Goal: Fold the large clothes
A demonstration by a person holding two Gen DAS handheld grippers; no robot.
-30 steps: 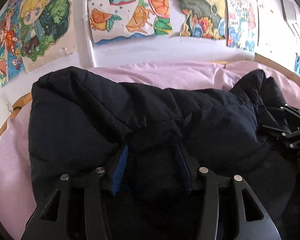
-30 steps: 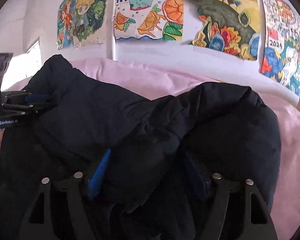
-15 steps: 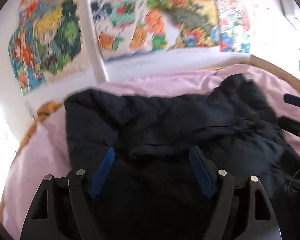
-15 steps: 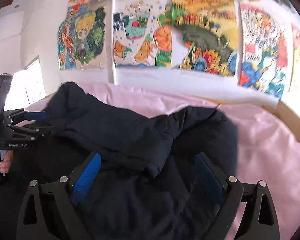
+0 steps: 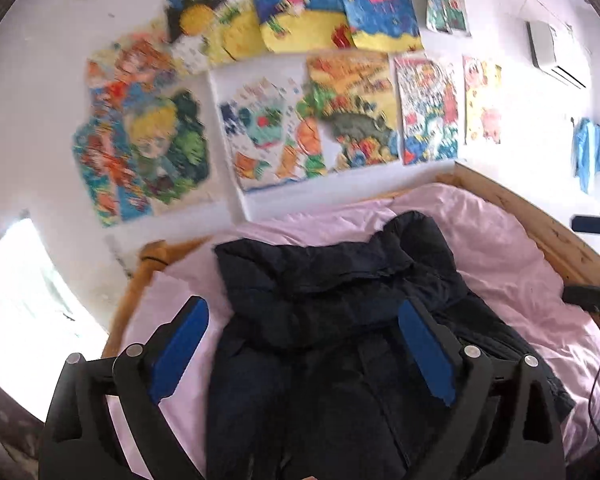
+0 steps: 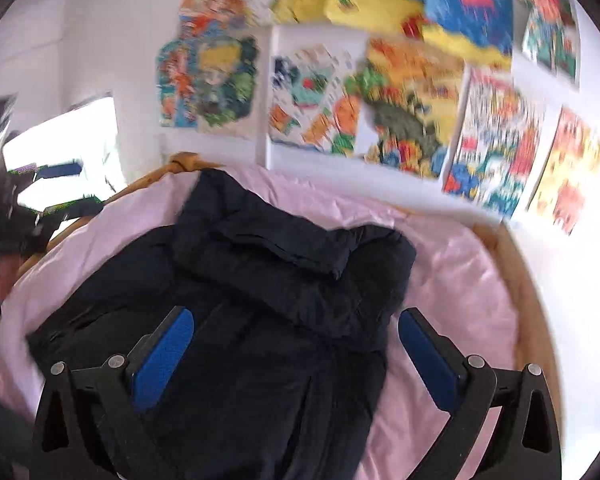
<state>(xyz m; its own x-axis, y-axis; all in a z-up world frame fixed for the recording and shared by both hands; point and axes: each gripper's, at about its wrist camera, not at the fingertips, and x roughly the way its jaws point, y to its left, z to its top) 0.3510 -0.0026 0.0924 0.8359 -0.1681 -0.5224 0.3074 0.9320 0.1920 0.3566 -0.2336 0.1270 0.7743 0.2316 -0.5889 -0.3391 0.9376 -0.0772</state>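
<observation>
A dark navy padded jacket [image 5: 332, 320] lies on the pink bed sheet [image 5: 500, 264], with its far part folded over toward me; it also shows in the right wrist view [image 6: 268, 280]. My left gripper [image 5: 304, 344] is open and empty, raised above the jacket, its blue pads [image 5: 180, 344] wide apart. My right gripper [image 6: 296, 356] is open and empty too, above the jacket's near right part. The right gripper's edge shows at the far right of the left wrist view [image 5: 592, 260].
A wooden bed frame [image 5: 540, 224] runs round the sheet. Colourful drawings [image 5: 300, 128] cover the white wall behind. A bright window [image 6: 60, 160] is at the left. A blue garment [image 5: 588, 156] hangs on the right wall.
Both grippers let go of the jacket, opened wide, and pulled up and back. The jacket's folded part now rests flat on the bed.
</observation>
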